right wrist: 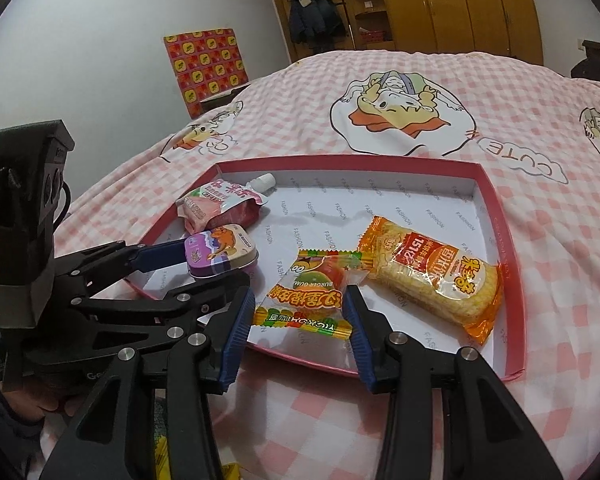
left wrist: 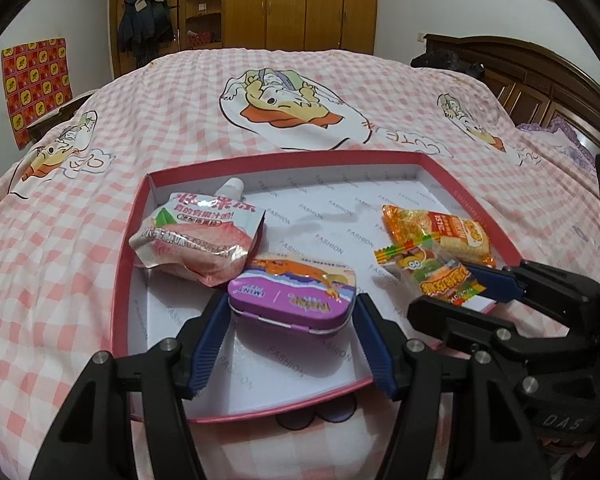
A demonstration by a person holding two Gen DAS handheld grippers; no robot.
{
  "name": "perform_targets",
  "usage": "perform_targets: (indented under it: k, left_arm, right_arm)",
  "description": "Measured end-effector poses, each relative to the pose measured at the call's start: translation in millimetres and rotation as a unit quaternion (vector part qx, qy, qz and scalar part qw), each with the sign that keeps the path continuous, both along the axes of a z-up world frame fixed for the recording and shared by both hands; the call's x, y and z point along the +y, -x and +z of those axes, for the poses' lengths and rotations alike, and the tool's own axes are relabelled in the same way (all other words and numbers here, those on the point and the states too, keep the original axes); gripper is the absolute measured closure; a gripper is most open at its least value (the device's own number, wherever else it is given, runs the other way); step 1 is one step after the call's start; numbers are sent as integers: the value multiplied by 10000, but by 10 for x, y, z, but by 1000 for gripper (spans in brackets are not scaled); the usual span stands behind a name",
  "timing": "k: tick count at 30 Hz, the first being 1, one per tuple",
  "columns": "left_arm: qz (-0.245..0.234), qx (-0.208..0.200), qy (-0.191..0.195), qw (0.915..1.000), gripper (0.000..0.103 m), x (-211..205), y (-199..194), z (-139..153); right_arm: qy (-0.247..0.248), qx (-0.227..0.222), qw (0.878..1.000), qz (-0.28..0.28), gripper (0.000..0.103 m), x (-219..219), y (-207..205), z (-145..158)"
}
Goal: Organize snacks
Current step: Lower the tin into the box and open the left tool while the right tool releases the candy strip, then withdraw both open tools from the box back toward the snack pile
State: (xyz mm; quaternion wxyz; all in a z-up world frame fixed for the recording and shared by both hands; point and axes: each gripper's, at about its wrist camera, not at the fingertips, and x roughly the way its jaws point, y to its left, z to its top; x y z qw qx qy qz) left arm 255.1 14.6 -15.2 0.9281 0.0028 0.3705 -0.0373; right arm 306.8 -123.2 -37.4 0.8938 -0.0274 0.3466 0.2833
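- Four snacks, all in one shallow tray (left wrist: pixel 128 248): one pouch, one tin, one candy packet, one rice cracker pack.
- Tray: flat cardboard, red rim, white lining printed with grey words, lying on a bed (left wrist: pixel 300 92) with a pink-and-white checked cover and cartoon prints.
- Pouch (left wrist: pixel 196 240): soft foil, pink peach picture, white screw cap, crumpled; sits in the tray's far left corner.
- Tin (left wrist: pixel 292 294): purple metal, rounded corners, hinged lid with orange cartoon print; just beside the pouch, near side of it.
- Left gripper (left wrist: pixel 290 320): blue ribbed pads on either side of the tin, pressing its two ends; it is grasping the tin, which looks slightly tilted.
- Candy packet (right wrist: pixel 308 300): clear plastic with burger print, striped crimped ends, square-ish; near the tray's front edge.
- Right gripper (right wrist: pixel 300 312): blue pads at both side edges of the candy packet, clamped on it.
- Rice cracker pack (right wrist: pixel 432 276): orange-ended clear wrapper, pale bumpy crackers inside, oblong; lies flat at the tray's right side, its end touching or overlapping the candy packet.
- Two grippers, black frames, side by side at the tray's near edge.
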Motion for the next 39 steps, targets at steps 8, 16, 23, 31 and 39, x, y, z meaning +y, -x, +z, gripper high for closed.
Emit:
perform_targets:
  k: [8, 16, 23, 31, 39]
  left_arm:
    - [5, 29, -19, 10000, 37, -2, 1, -24]
    - [243, -109, -38, 9996, 18, 36, 86, 5]
    - [293, -264, 22, 9992, 17, 85, 249, 82]
    - [324, -303, 93, 9990, 13, 130, 308, 104]
    - [346, -356, 83, 9987, 10, 136, 335, 114]
  right_arm:
    - [26, 27, 10000, -14, 56, 6, -9, -6]
    - [5, 2, 10000, -16, 49, -3, 10, 0]
    - [-263, -149, 9995, -5, 21, -63, 128, 62]
    - [-211, -268, 9994, -27, 15, -44, 163, 74]
    - [-245, -326, 9992, -37, 14, -56, 186, 89]
